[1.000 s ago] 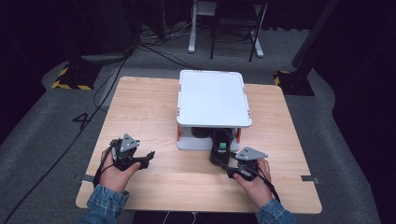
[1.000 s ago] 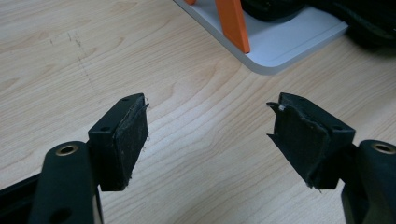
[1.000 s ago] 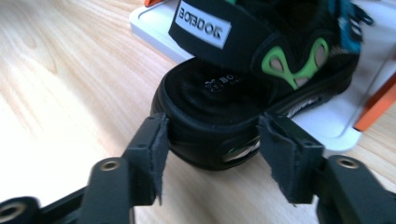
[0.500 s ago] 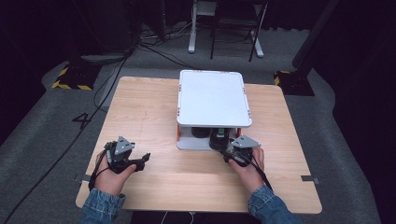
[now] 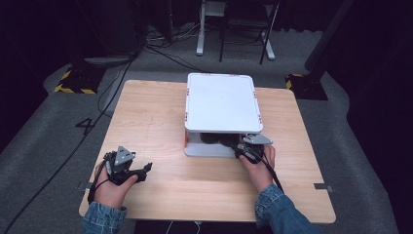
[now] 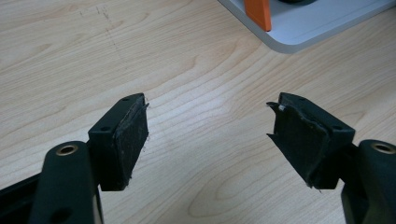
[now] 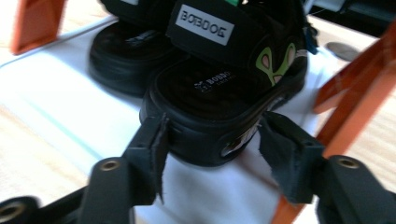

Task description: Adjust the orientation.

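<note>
A white two-level shelf (image 5: 221, 102) with orange posts stands at the middle of the wooden table. Two black sandals sit side by side on its lower board. My right gripper (image 7: 212, 140) is shut on the heel of the nearer sandal (image 7: 224, 88), one pad pressed to each side of it. The second sandal (image 7: 126, 56) lies just beyond it to the left. From above, my right gripper (image 5: 238, 147) reaches in under the top board at the shelf's front right. My left gripper (image 5: 145, 168) rests near the table's front left, open, with bare wood between its pads (image 6: 133, 133).
Orange posts (image 7: 355, 102) rise close on the right of the held sandal, and another post (image 7: 32, 23) stands at the far left. The lower board's corner (image 6: 308, 25) lies ahead of the left gripper. Dark floor, cables and chair legs surround the table.
The right hand has carried the sandal forward from the open table onto the shelf's lower board. The left hand has stayed near the front left edge.
</note>
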`<state>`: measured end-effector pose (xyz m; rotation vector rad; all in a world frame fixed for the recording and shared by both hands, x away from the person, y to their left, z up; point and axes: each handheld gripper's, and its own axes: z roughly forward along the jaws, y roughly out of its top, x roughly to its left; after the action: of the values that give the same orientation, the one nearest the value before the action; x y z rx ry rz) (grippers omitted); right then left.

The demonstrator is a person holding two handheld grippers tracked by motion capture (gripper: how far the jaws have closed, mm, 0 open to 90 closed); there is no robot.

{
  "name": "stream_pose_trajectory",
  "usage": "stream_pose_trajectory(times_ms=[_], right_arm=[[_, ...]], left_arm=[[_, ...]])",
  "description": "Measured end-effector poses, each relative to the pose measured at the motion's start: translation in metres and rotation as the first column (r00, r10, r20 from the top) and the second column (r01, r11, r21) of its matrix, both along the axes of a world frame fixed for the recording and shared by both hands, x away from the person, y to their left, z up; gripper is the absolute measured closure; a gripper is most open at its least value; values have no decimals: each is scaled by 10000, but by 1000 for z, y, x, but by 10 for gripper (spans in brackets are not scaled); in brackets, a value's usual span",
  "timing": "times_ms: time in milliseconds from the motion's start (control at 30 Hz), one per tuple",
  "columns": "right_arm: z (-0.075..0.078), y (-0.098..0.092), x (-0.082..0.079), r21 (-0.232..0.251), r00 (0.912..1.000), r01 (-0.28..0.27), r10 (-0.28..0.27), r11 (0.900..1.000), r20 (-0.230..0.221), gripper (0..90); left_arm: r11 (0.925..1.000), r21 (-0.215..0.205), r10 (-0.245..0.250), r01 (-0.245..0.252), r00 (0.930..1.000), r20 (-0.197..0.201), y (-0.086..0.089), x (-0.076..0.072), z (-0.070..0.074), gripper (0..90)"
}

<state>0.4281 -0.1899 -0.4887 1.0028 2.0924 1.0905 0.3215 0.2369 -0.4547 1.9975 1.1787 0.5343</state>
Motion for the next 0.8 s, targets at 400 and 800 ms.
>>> stream_pose_trajectory(times_ms=[400,800], right_arm=[[-6,1,6,500,9976,-686,685,9964,44,438],[30,-23,-44,1003,9893,-1089,1176,9890,-858,373]], left_arm=[[9999,-43,-159,159,9998,-82,-4,3,-1,270],[9992,-95,-386,387,9992,86,-6,9,4,270]])
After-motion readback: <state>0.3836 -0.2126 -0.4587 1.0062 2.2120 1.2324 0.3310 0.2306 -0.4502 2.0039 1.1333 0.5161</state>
